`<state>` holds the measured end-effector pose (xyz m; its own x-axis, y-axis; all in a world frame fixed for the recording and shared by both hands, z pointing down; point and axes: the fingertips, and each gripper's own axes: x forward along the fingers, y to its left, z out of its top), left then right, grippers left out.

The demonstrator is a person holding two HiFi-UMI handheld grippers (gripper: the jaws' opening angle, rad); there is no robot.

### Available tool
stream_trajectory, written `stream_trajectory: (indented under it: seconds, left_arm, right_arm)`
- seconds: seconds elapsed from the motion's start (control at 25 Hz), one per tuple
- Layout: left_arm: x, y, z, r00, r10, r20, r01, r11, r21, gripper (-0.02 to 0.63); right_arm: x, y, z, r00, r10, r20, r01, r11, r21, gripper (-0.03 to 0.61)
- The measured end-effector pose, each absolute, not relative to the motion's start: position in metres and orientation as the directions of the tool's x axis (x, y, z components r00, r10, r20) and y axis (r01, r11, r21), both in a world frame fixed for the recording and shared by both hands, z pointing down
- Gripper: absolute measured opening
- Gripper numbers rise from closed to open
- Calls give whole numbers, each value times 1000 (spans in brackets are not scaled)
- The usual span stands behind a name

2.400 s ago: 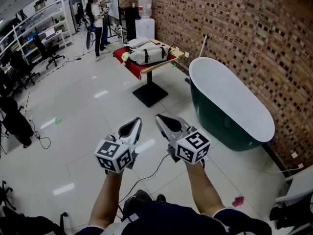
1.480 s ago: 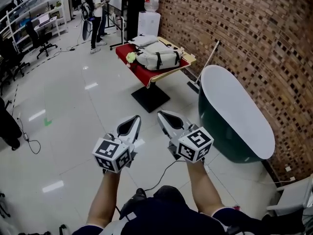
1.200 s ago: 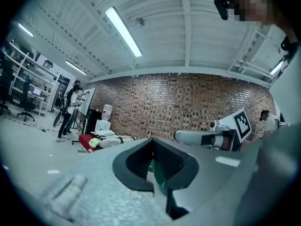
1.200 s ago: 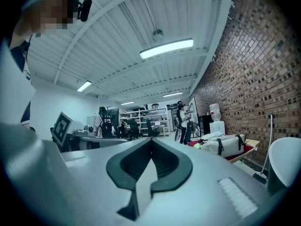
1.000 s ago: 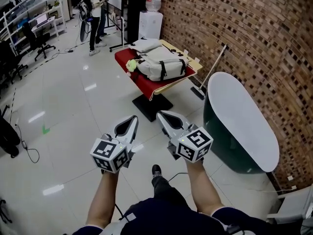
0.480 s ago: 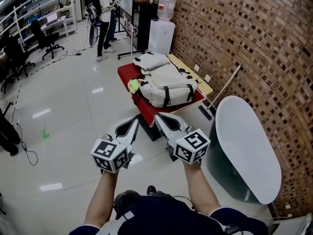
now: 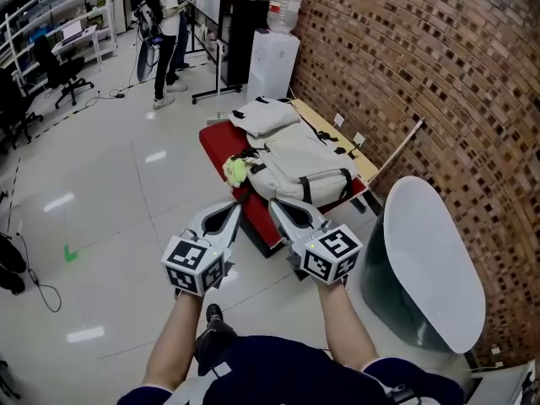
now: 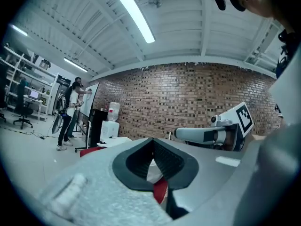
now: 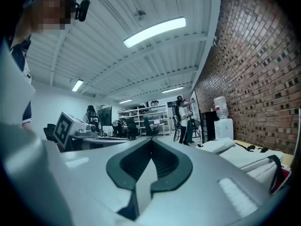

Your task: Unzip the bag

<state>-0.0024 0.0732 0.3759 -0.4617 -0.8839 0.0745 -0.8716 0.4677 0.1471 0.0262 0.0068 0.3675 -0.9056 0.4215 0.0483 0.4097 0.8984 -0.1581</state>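
**Pale bag on a red-topped table, both grippers held short of it**

The cream bag (image 7: pixel 305 160) lies flat on the red table (image 7: pixel 218 140) by the brick wall (image 7: pixel 439 66). Black straps cross the bag, and its zip is too small to read from here. A smaller white pouch (image 7: pixel 263 115) sits just beyond it, and a yellow-green soft thing (image 7: pixel 235 170) rests at its near left corner. To the right stands a dark green bathtub (image 7: pixel 422 260), showing its white inside. A water dispenser (image 7: pixel 274 53) stands behind the table. The left gripper (image 7: pixel 235 209) and right gripper (image 7: pixel 276 205) hang side by side in front of the table edge. Each has its jaw tips met, nothing between them, and touches nothing.
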Motion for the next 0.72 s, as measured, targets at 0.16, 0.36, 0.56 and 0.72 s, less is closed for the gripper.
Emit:
stream_trajectory:
  seconds: [0.16,0.36,0.56,0.72]
  left_arm:
    - [-55,73,387,-393,-916,81,-900,401,169,0]
    - [-102,74,405,-290,-951,104,-930,306,203,0]
    - [-138,56,419,-225,-967,115,-937,247,245,0]
    - [-163,35,433,-176,-975,136,-945,206,254,0]
  right_arm:
    - [-18,6,376,-942,326,82,309,936,-169,3]
    - [-57,8,387,-966,227,126,205,965,-165,3]
    - [-79,-8,402,-968,157,197,133,983,-127,3]
    - [-99,-35,408,-974,100,201,76,990,-122,3]
